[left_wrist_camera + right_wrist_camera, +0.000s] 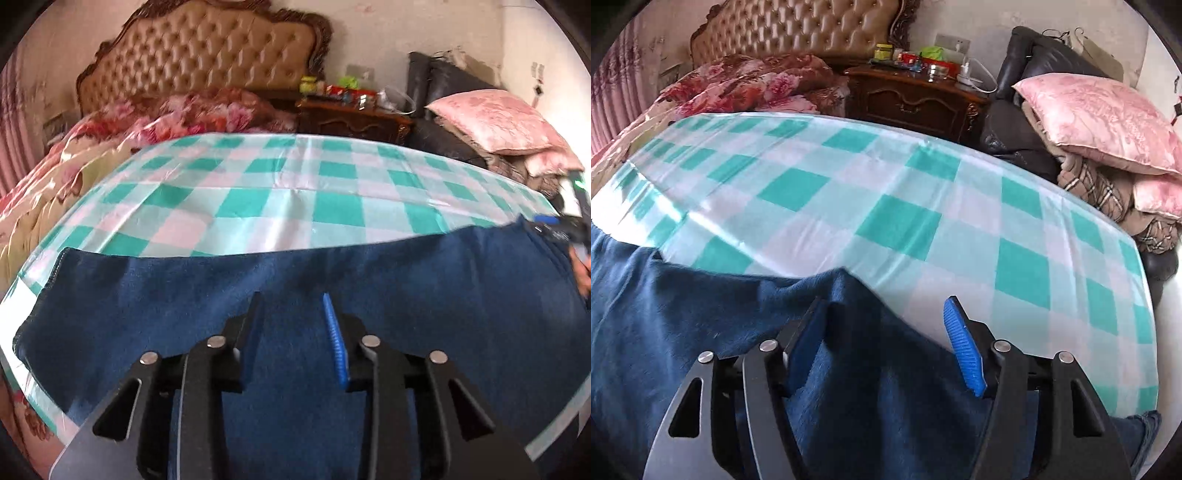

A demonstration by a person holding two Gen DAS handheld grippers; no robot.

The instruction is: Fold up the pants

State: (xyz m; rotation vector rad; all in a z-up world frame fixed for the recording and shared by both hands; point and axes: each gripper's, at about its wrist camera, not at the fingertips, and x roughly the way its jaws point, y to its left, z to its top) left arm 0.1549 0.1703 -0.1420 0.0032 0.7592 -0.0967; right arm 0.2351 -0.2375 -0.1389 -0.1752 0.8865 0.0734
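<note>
Blue pants (pixel 295 280) spread on checked tablecloth (pixel 258 184).
Left gripper (pixel 293 302) narrowly parted, right gripper (pixel 886 306) wider; both seemingly empty.

dark blue pants (pixel 295 280) lie flat along the checked cloth (pixel 258 199)

Checked cloth (pixel 897 221), tufted headboard (pixel 199 51), pink pillow (pixel 1104 122) (nightstand (pixel 916 99) clutter perhaps jars).
</note>
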